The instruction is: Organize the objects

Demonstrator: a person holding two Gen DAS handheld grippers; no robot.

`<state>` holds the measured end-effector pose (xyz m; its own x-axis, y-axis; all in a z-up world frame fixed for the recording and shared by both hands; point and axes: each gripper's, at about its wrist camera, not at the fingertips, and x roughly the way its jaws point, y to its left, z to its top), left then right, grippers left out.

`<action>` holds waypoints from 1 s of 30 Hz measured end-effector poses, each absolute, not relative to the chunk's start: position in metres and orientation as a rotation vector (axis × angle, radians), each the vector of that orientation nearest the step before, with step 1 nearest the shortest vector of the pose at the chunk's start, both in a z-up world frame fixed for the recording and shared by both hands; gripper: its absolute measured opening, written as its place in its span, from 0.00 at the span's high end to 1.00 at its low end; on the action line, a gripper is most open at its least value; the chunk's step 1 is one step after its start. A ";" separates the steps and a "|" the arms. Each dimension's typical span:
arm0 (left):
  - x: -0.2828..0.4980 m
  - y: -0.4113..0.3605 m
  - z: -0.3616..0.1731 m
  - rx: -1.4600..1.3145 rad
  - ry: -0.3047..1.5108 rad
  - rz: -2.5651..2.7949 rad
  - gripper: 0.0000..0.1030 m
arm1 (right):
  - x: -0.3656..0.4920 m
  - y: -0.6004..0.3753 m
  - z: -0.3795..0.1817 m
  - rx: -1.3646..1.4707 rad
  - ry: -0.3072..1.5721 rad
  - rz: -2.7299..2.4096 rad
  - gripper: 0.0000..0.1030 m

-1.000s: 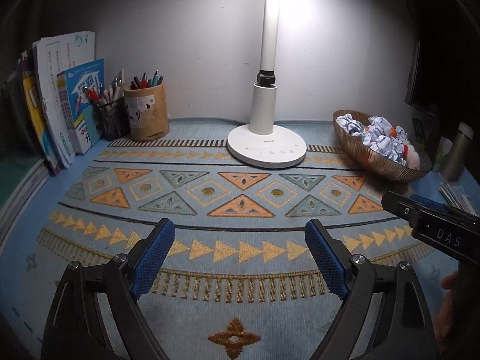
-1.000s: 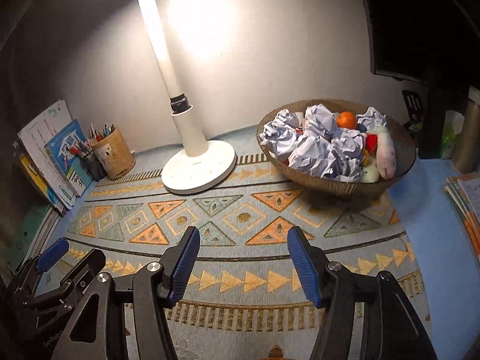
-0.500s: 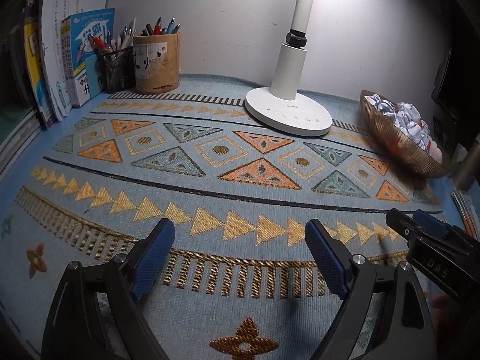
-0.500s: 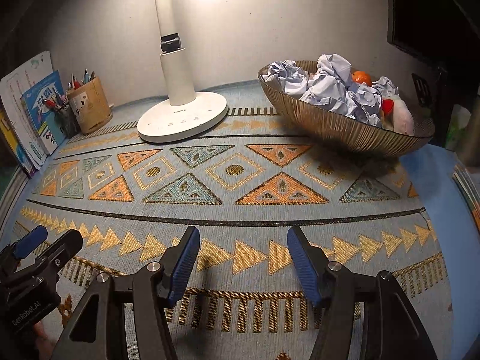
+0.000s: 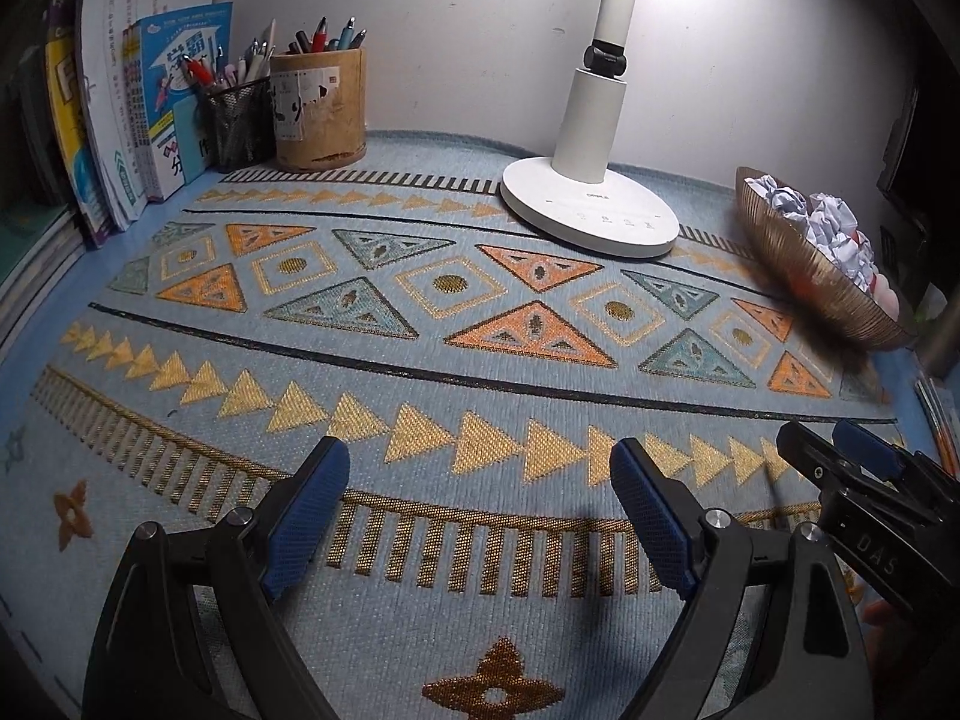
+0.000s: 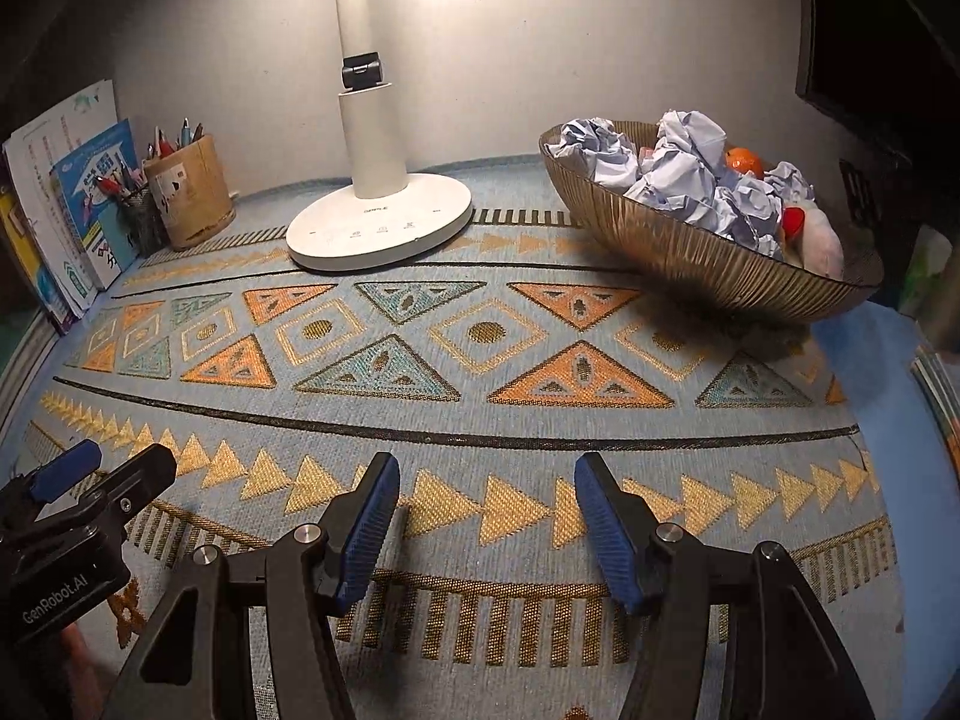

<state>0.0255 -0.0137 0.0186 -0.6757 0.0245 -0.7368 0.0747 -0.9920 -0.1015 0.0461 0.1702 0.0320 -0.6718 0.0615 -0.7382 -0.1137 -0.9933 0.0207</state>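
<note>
My left gripper (image 5: pixel 480 480) hangs open just above the patterned mat (image 5: pixel 456 324), nothing between its blue pads. My right gripper (image 6: pixel 486 498) is also open and empty, low over the same mat; it shows at the right edge of the left wrist view as the right gripper (image 5: pixel 840 450). A ribbed golden bowl (image 6: pixel 690 252) stands at the back right, heaped with crumpled paper balls (image 6: pixel 678 174), an orange (image 6: pixel 744 159) and a pale plush toy (image 6: pixel 822 240). At the back left a wooden pen holder (image 5: pixel 318 108) and a black mesh cup (image 5: pixel 237 120) hold pens.
A white desk lamp (image 5: pixel 591 210) stands lit at the back centre against the wall. Books (image 5: pixel 138 108) lean upright at the far left. A blue table surface (image 6: pixel 876 396) and a stack of papers (image 6: pixel 942 384) lie right of the mat. A dark monitor is at the right.
Both grippers have sunk toward the mat and tilted, so the lamp, bowl and pen holders sit higher in the views. Neither gripper's jaws changed.
</note>
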 end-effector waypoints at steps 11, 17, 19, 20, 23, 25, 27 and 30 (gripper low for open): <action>0.022 -0.011 0.016 1.285 0.163 -2.818 0.15 | 0.046 0.170 0.032 -1.229 0.090 2.780 0.43; 0.020 -0.010 0.014 1.304 0.149 -2.804 0.15 | 0.045 0.170 0.031 -1.233 0.085 2.777 0.42; 0.019 -0.010 0.014 1.308 0.141 -2.802 0.15 | 0.045 0.171 0.031 -1.235 0.087 2.777 0.42; 0.019 -0.010 0.014 1.310 0.137 -2.801 0.15 | 0.045 0.171 0.031 -1.237 0.086 2.777 0.42; 0.019 -0.010 0.013 1.314 0.134 -2.798 0.15 | 0.045 0.169 0.031 -1.241 0.077 2.776 0.42; 0.018 -0.010 0.013 1.316 0.132 -2.797 0.15 | 0.045 0.169 0.031 -1.241 0.073 2.775 0.42; 0.018 -0.009 0.013 1.318 0.127 -2.796 0.15 | 0.045 0.169 0.030 -1.243 0.072 2.775 0.42; 0.017 -0.008 0.012 1.328 0.113 -2.791 0.15 | 0.045 0.169 0.030 -1.244 0.070 2.774 0.42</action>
